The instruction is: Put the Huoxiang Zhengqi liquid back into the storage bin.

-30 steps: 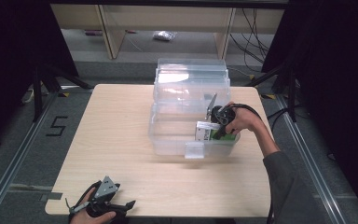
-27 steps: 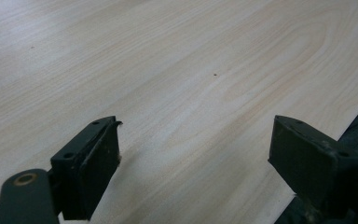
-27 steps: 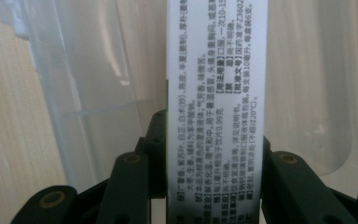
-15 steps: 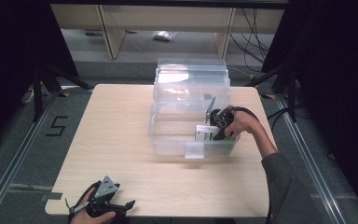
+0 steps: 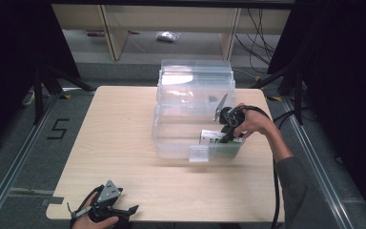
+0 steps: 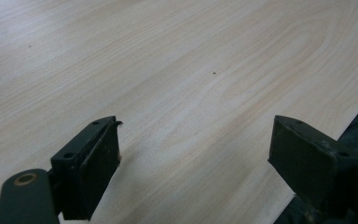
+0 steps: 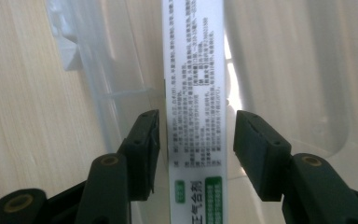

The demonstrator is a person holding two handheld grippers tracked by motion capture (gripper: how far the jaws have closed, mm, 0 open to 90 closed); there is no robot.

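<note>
In the high view, the right gripper (image 5: 225, 136) was held inside the near end of a clear plastic bin (image 5: 176, 143) on the table (image 5: 119, 138), over a white-and-green box (image 5: 213, 138) that lay in the bin against its near wall; the left gripper (image 5: 116, 213) was rested at the table's near edge, well apart from the bin; a snag on the bin's rim was judged possible if the right hand were lifted carelessly.

In the left gripper view, the jaws were seen spread wide over bare wood, with nothing between them.

In the right gripper view, the jaws had just been opening, and stood a little off each side of the box (image 7: 196, 116); the box was thus no longer pinched; a tilted withdrawal was judged likely to catch an edge and drag the box out of place.
</note>
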